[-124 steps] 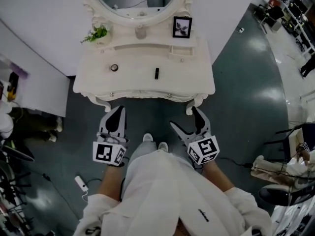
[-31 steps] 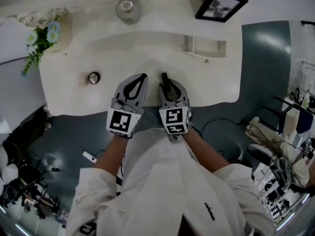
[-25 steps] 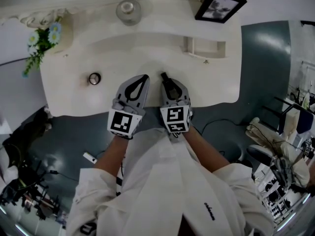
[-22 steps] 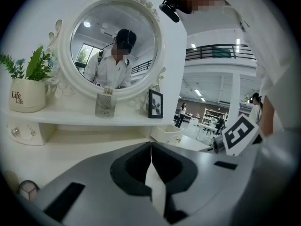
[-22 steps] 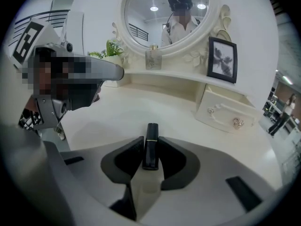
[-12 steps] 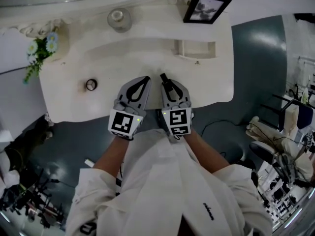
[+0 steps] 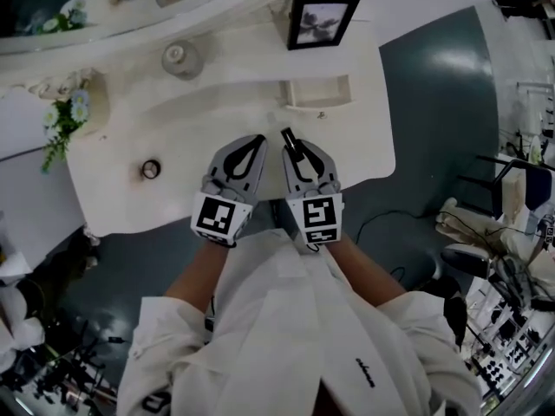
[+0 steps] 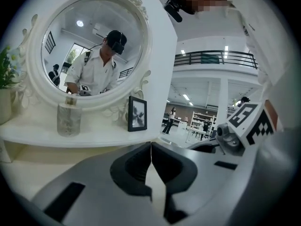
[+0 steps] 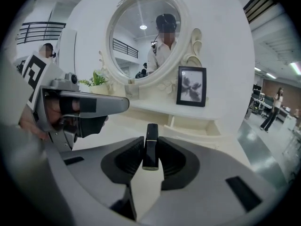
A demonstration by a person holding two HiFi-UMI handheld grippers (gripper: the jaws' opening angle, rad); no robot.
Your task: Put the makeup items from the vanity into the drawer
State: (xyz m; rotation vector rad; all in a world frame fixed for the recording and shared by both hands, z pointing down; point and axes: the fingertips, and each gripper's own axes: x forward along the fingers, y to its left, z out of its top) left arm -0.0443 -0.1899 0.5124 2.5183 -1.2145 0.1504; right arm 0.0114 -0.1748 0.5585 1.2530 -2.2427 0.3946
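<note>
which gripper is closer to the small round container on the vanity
Left. The left gripper sits picture-right of the small round container; the right gripper, shut on a black lipstick, is farther right, beyond the left one.

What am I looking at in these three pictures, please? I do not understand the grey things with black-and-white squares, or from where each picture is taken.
There is no robot here. A person holds a two-jaw hand tool in each hand: the left gripper and the right gripper. The patterned cubes are parts of these tools. One picture comes from a camera on the person's head, looking down. The other two come from cameras riding on each gripper, looking along its jaws. Below is a white vanity with a mirror, a picture frame, a glass jar, a small plant and a small round item. A small drawer looks pulled open. The right gripper's jaws are closed on a black tube, probably lipstick, held above the tabletop. The left gripper's jaws are together and empty.
</note>
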